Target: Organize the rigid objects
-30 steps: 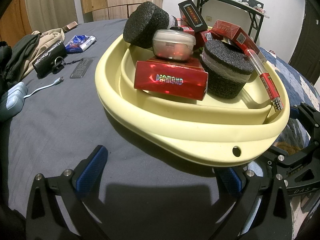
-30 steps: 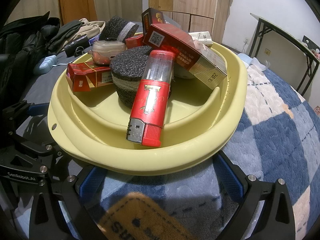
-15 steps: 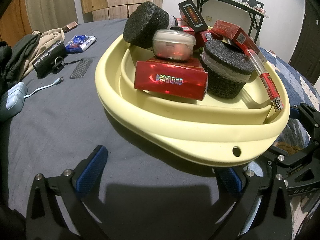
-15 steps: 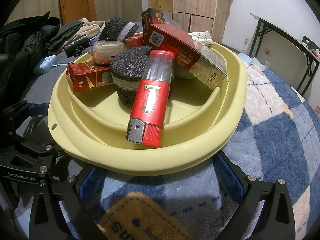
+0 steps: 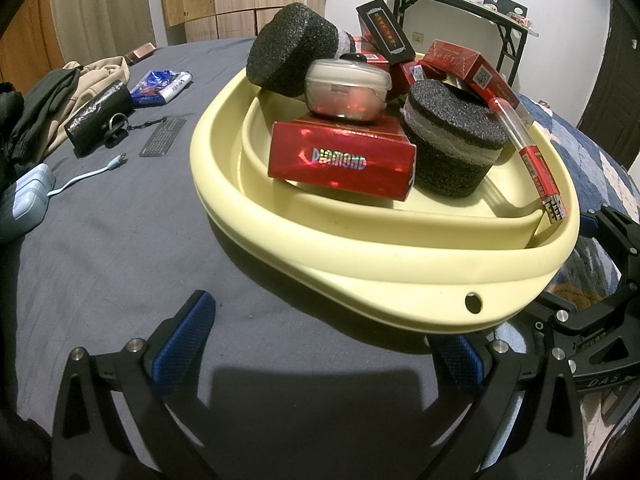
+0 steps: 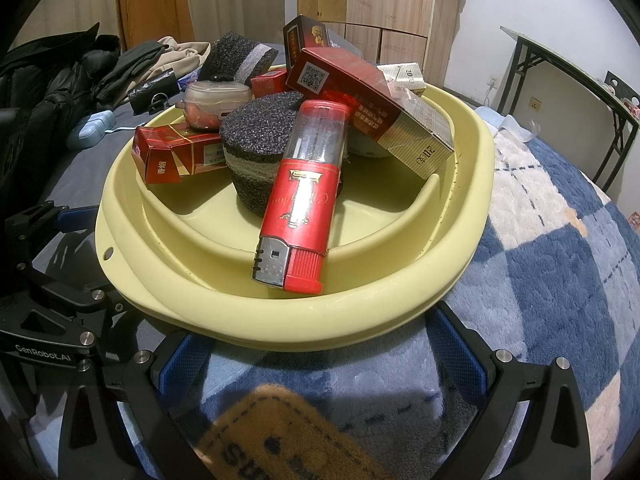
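place: home bedroom | cues: bed blanket (image 6: 560,280), wardrobe (image 6: 384,12), clothes (image 5: 60,96)

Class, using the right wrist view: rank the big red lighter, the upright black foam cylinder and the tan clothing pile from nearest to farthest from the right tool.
1. big red lighter: front, its end over the inner rim of the yellow basin.
2. upright black foam cylinder: mid-basin, behind the lighter.
3. tan clothing pile: far left, beyond the basin.

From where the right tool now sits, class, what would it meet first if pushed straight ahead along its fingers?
Most likely the outer wall of the yellow basin, just ahead of the open right tool. The big red lighter lies above that line, though depth is uncertain.
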